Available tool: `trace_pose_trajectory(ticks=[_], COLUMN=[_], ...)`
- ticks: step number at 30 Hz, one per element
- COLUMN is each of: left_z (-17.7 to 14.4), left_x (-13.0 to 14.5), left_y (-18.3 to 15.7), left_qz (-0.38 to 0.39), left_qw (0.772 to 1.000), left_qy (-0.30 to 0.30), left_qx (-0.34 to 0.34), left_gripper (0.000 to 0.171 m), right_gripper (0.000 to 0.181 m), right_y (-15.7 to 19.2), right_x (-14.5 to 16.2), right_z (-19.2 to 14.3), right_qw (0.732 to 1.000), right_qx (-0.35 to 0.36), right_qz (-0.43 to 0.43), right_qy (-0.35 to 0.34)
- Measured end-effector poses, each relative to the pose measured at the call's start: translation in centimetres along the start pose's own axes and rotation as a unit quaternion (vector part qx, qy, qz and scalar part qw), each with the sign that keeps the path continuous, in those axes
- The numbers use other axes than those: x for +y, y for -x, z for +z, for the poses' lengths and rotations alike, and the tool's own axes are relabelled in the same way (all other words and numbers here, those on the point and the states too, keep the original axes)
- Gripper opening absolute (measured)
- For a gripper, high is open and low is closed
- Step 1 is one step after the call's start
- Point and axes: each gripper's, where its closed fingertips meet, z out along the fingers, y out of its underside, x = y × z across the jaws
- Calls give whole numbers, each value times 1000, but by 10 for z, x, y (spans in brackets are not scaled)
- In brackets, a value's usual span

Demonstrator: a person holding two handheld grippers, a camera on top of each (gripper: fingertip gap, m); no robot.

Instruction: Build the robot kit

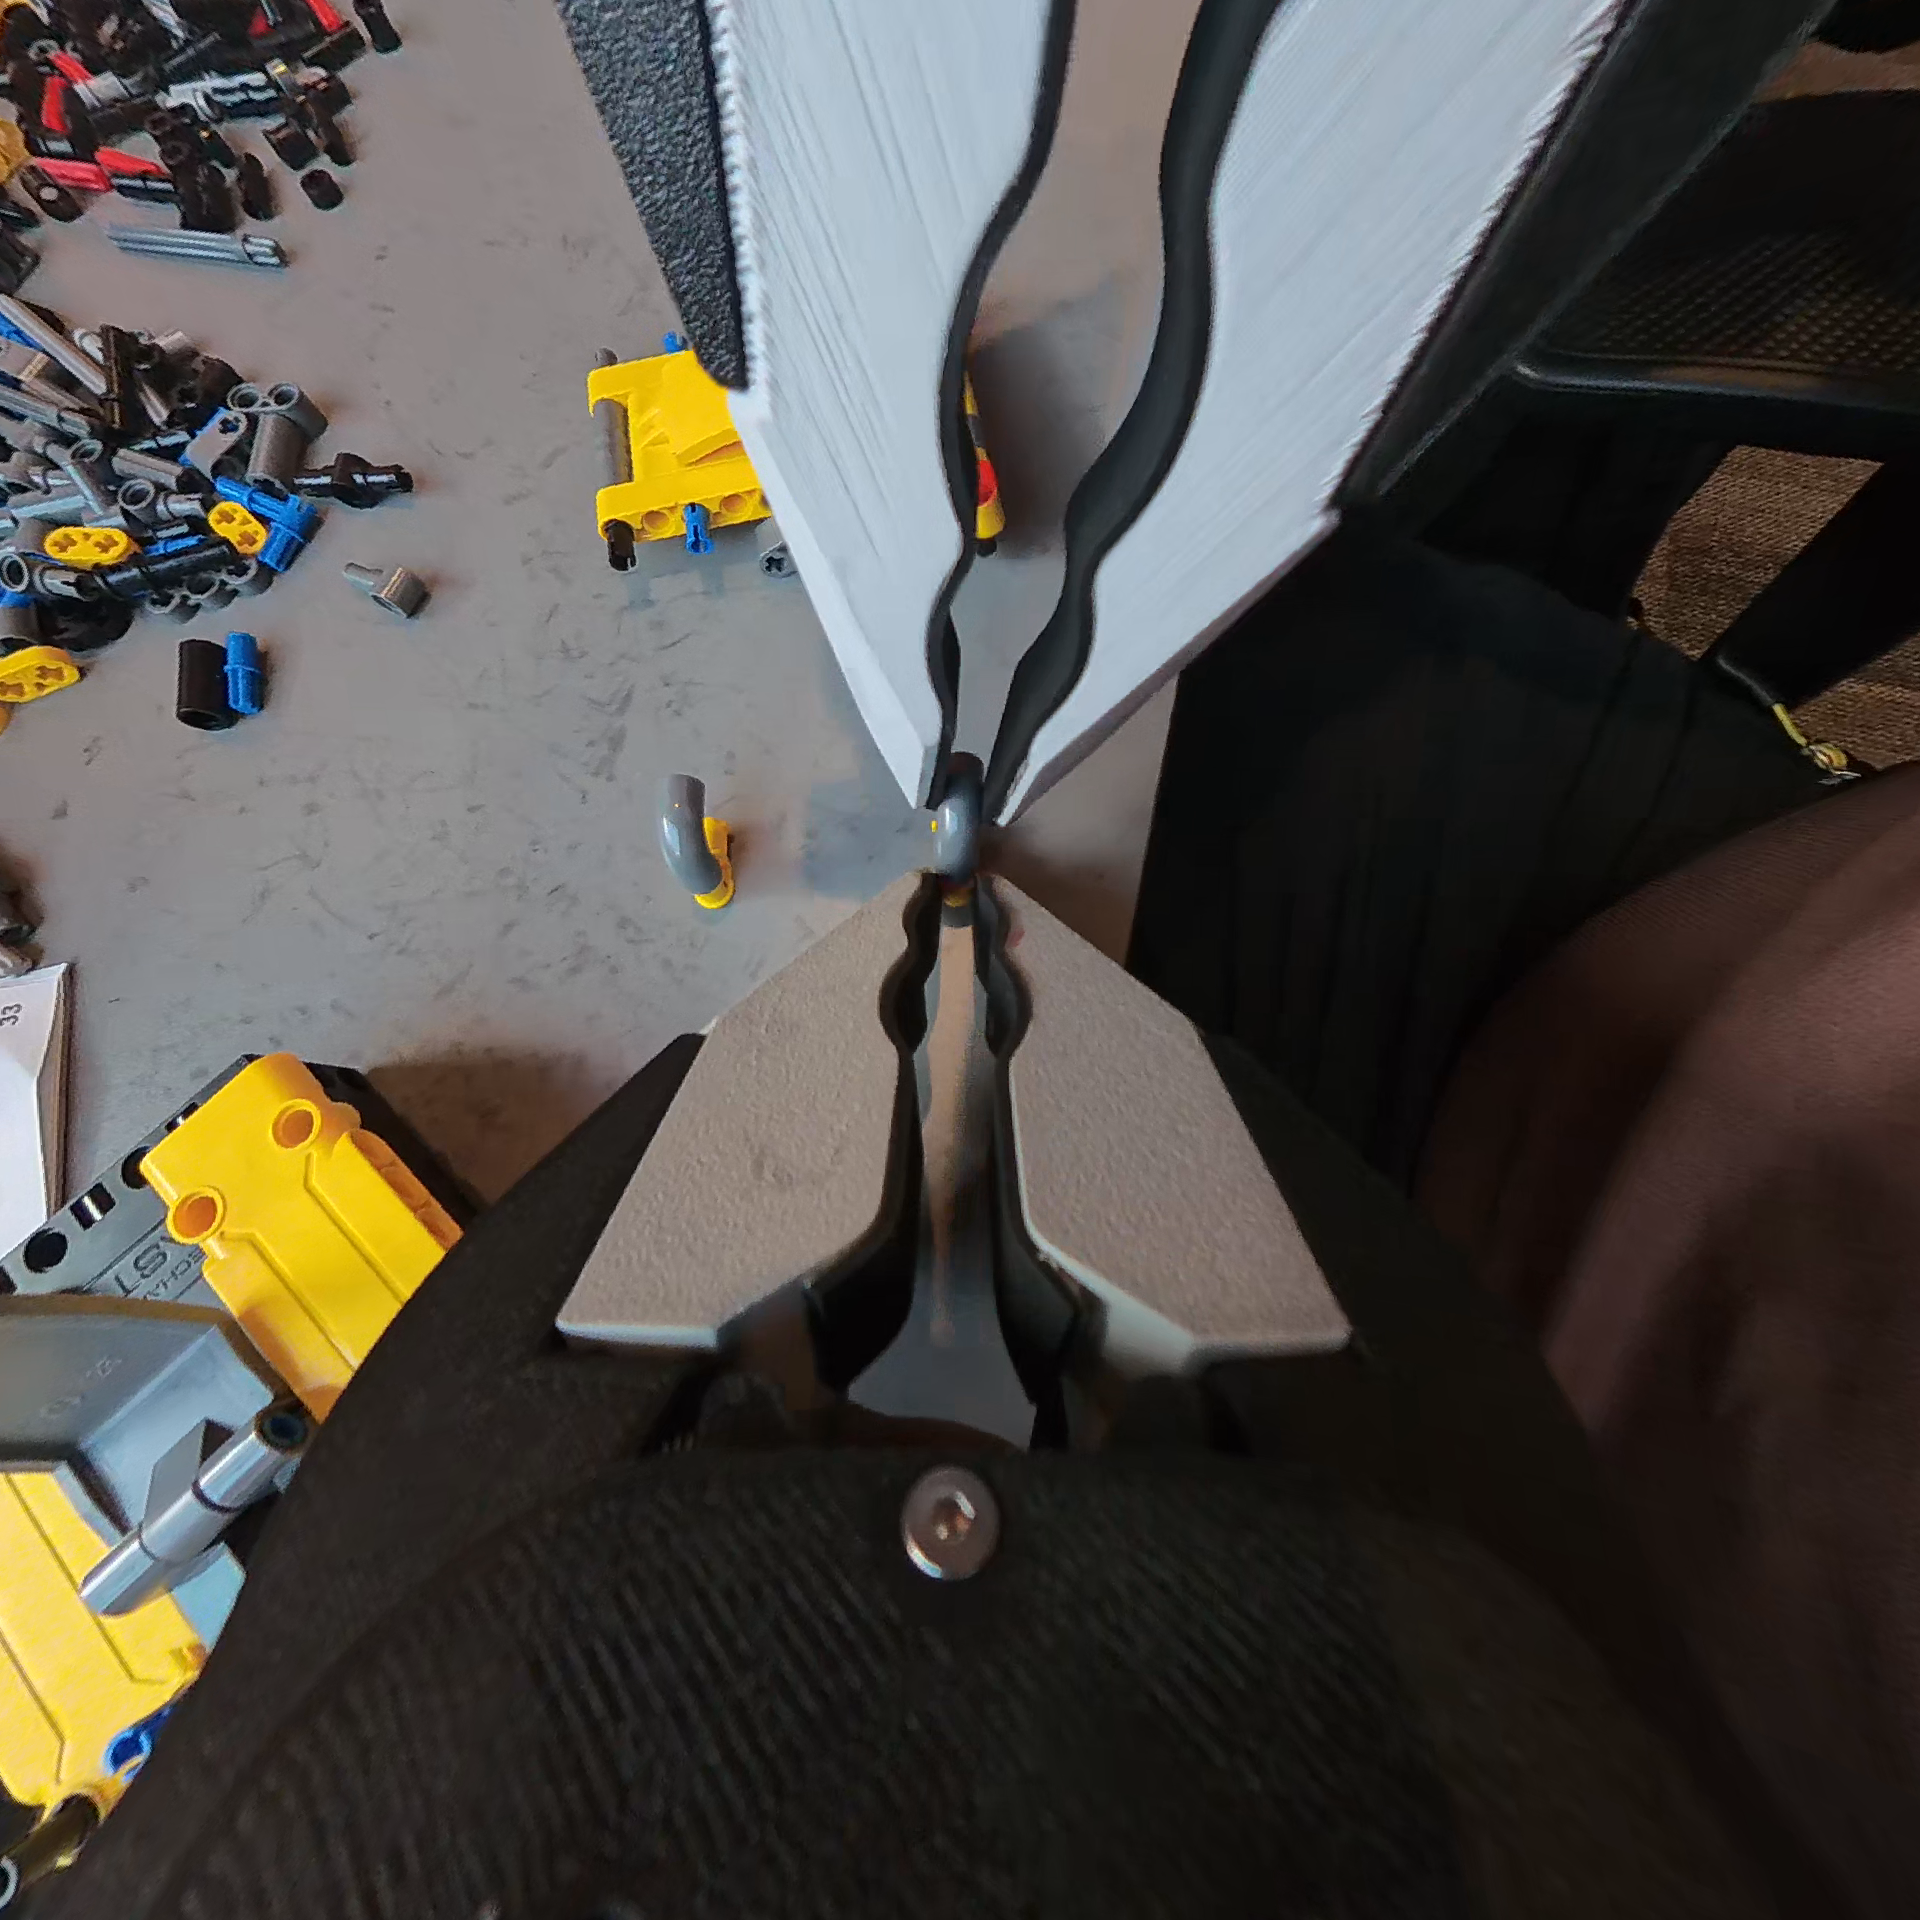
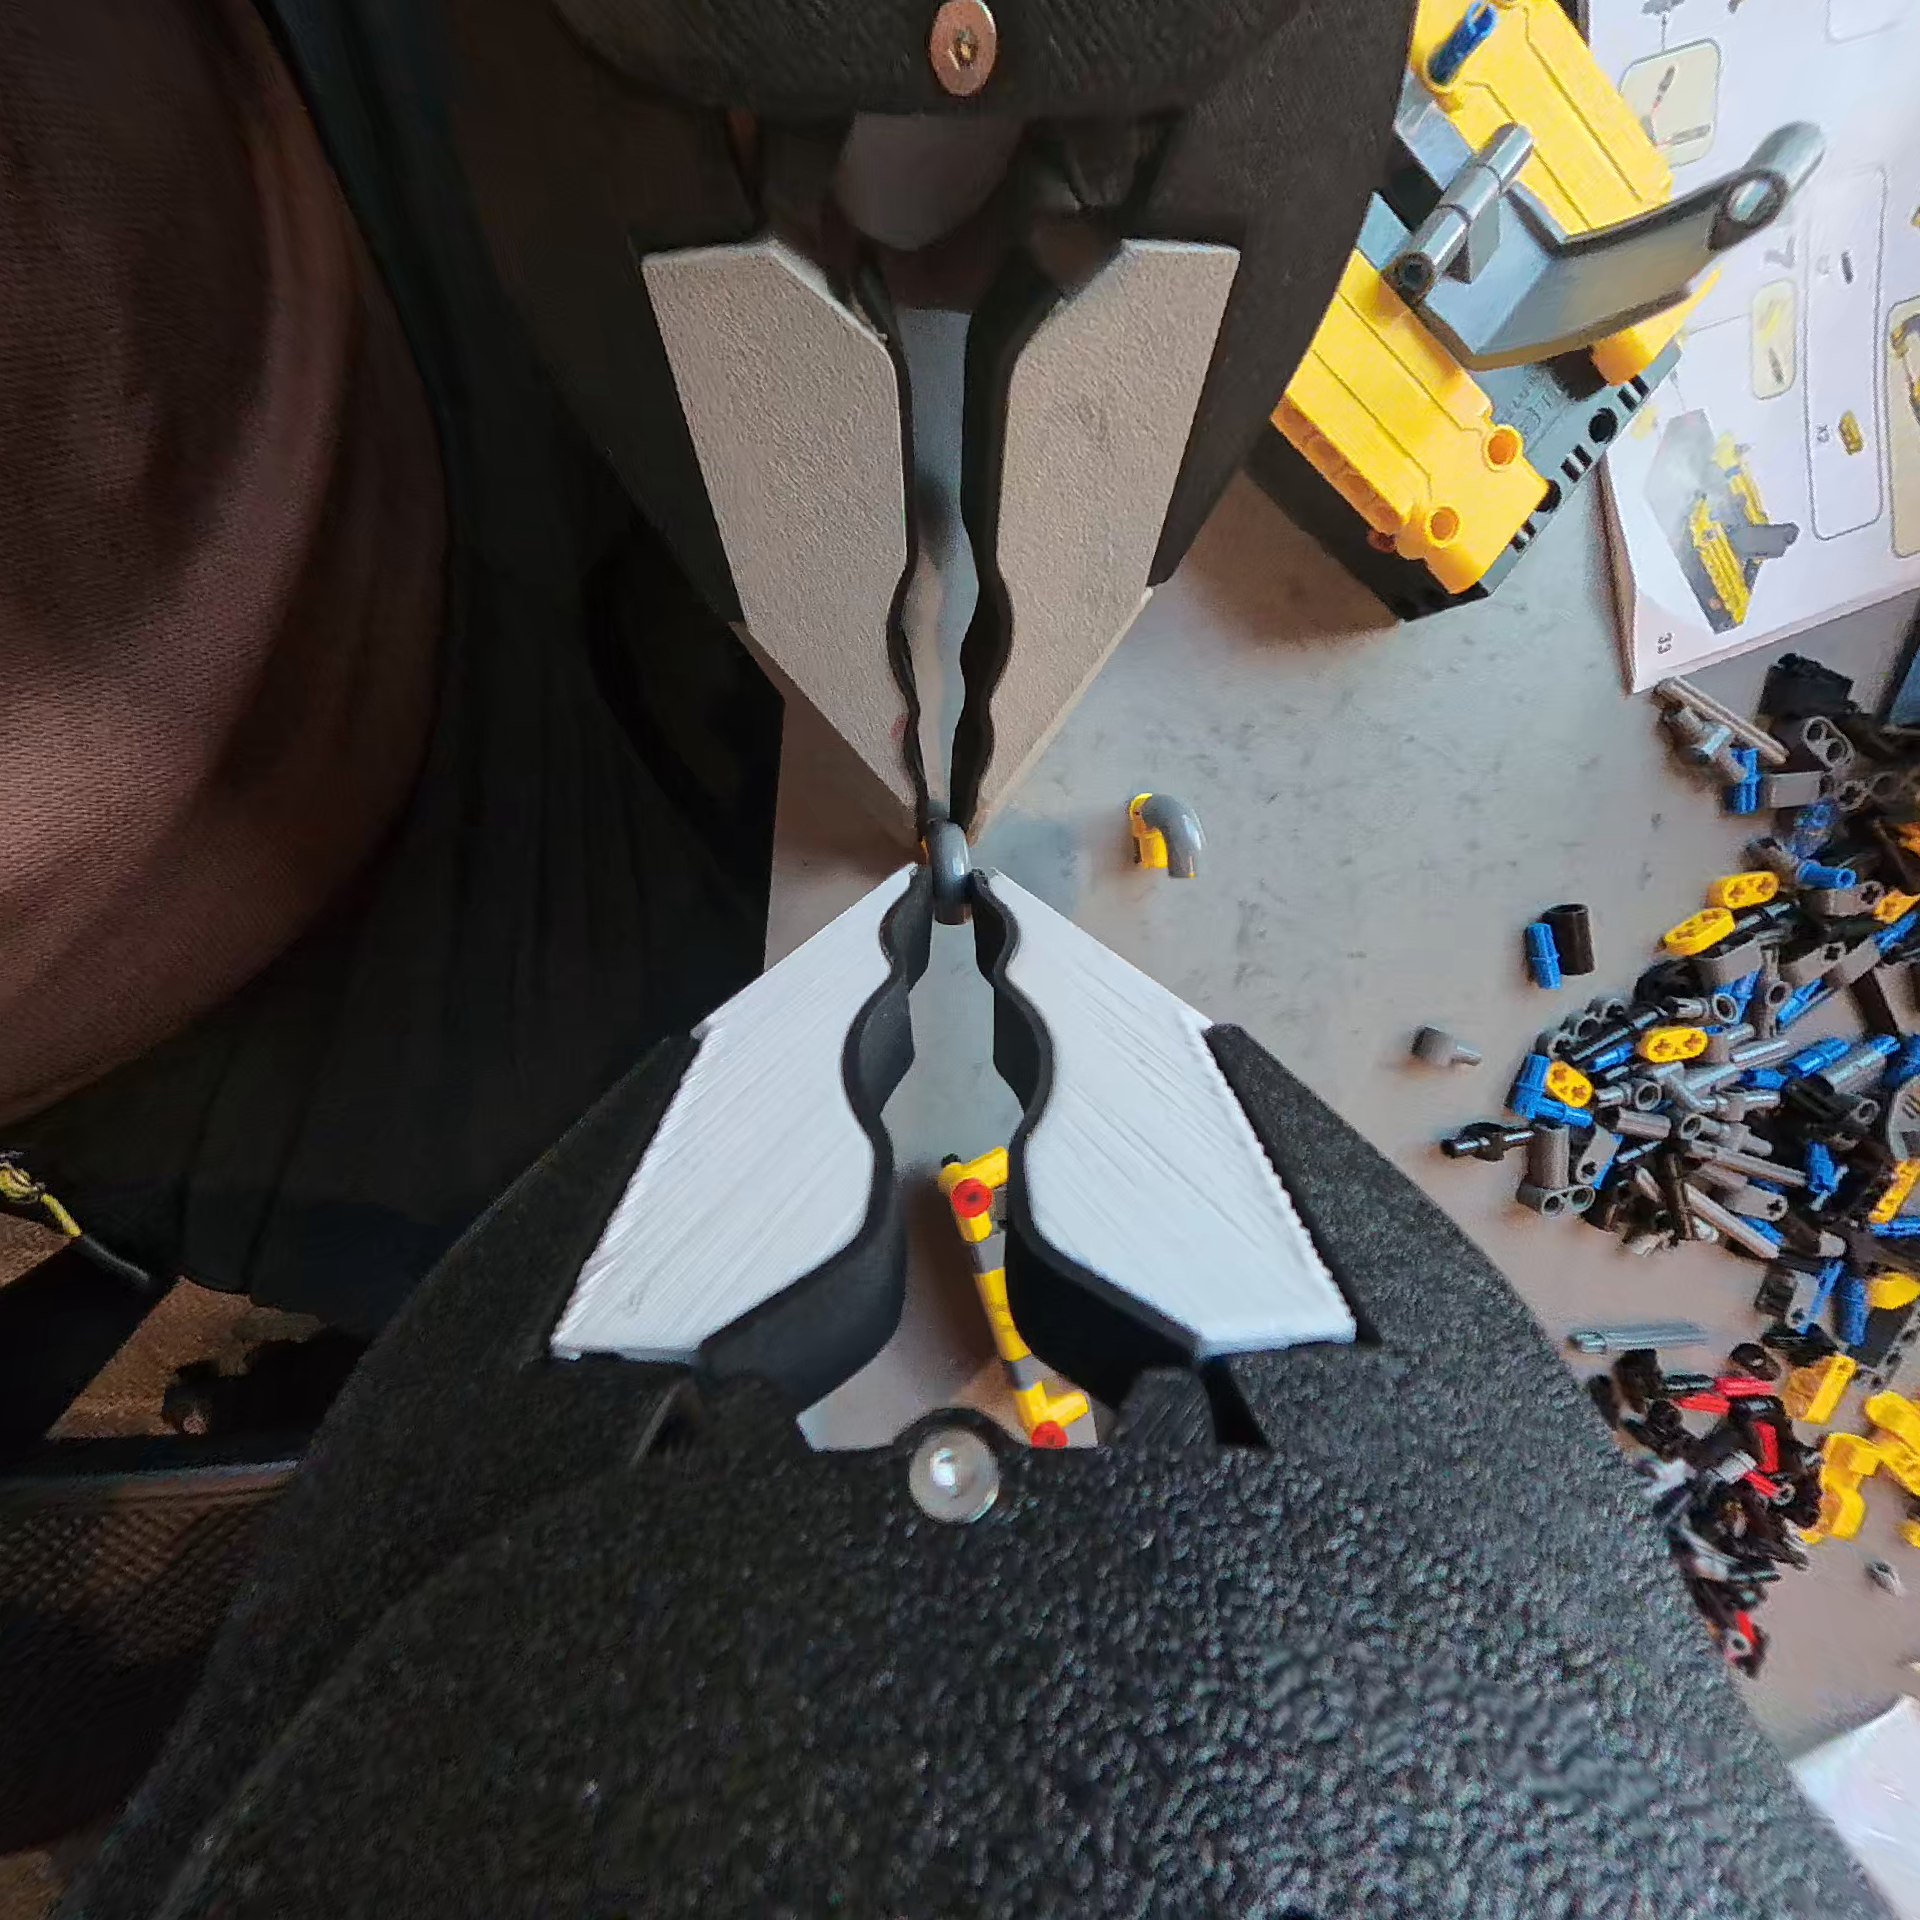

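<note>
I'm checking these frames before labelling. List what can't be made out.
- Small grey curved piece: both views, pinched between left gripper and right gripper; tips hide its ends.
- Yellow strip: right wrist view, fingers cover its sides.
- Yellow block: left wrist view, cut by edge.

Printed marks show on the instruction booklet (image 2: 1787,343); moulded lettering on the grey block (image 1: 135,1273).

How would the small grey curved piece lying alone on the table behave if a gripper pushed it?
The grey curved piece looks like rigid plastic, so probably stiff and light. Its rounded bend may let it rock or spin rather than slide straight on the smooth table.
</note>
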Motion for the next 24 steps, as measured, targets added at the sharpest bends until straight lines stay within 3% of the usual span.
trace_pose_trajectory(ticks=[10, 24], left_z=[0, 0], left_x=[0, 0], left_y=[0, 0], left_qz=[-3, -5], left_qw=[1000, 1000], left_qy=[0, 0], left_qx=[3, 4], left_gripper=[4, 4], right_gripper=[8, 8], right_y=[0, 0], right_x=[-6, -3], right_z=[0, 0], right_qw=[998, 999], right_qx=[-9, -9], right_qz=[32, 29], right_qy=[-51, -41])
